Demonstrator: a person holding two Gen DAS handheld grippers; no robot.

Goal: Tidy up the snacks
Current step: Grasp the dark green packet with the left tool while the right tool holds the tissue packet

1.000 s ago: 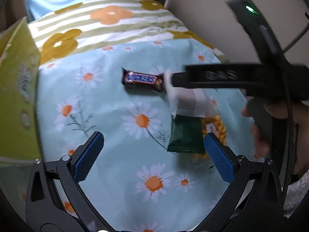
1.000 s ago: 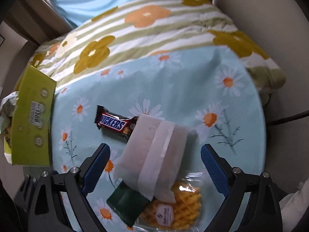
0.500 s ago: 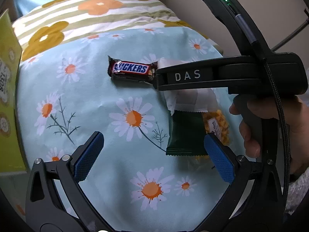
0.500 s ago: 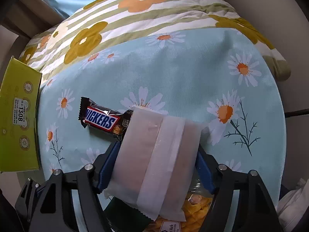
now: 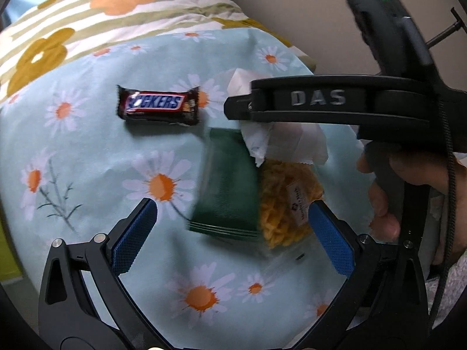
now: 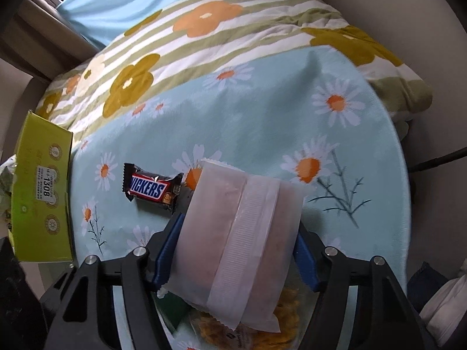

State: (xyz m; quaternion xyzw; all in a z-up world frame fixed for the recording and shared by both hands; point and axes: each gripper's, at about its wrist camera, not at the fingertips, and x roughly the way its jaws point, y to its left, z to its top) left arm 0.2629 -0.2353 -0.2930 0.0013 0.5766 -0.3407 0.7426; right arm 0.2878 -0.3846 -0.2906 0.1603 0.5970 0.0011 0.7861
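Right gripper [image 6: 238, 250] clamps white packet [image 6: 239, 239] btwn its jaws; Snickers bar [image 6: 153, 189] just ahead-left. Left gripper [image 5: 233, 233] jaws wide apart, green packet [image 5: 227, 183] and waffle snack [image 5: 289, 198] btwn them.

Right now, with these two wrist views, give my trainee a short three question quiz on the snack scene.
1. True or false: the right gripper is shut on the white packet.
2. Which snack lies apart from the pile, on the daisy cloth? A. the chocolate bar B. the green packet C. the waffle snack
3. Fill in: the left gripper is ____, holding nothing.

Key: 1 true. 2 A; the green packet and the waffle snack lie side by side under the white packet. 3 open.
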